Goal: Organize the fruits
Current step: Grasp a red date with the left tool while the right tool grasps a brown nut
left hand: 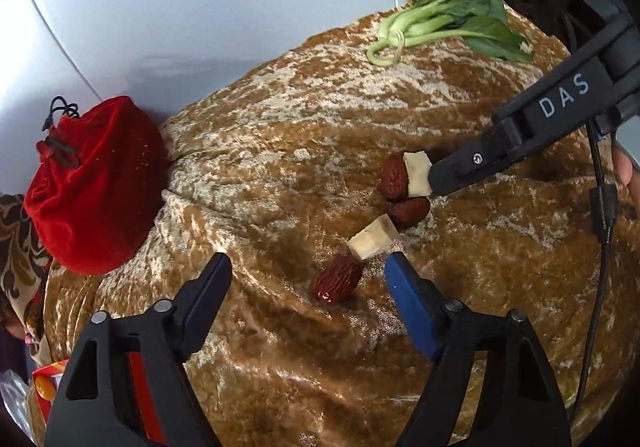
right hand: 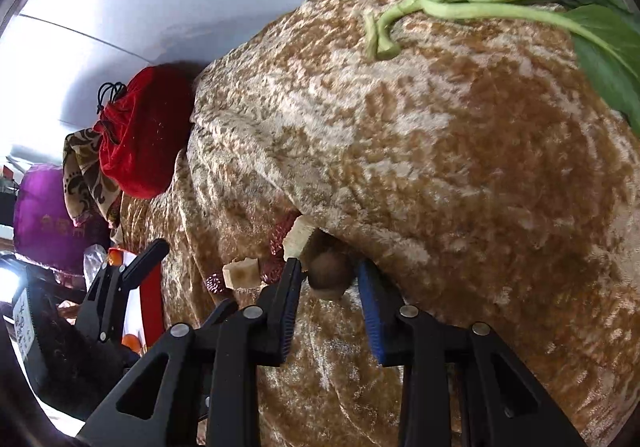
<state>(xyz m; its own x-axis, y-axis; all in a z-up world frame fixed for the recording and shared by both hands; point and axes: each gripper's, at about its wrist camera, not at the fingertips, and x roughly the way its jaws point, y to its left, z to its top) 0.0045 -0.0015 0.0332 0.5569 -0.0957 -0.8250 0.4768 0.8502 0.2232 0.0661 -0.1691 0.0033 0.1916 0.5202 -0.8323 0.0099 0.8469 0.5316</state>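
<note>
Now left gripper (left hand: 308,267) fingers spread wide, nothing btw them; nearest wrinkled dark-red dried jujube (left hand: 337,284) just ahead on crushed gold-brown velvet cloth (left hand: 280,151). Straddle it, then close slow. Right gripper (right hand: 329,277) fingers narrow around brown roundish fruit (right hand: 330,273); contact unclear.

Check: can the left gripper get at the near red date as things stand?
Probably yes. The left gripper is open with the red date lying on the cloth between its fingertips. The pale chunk touching the date's far end might get nudged.
</note>
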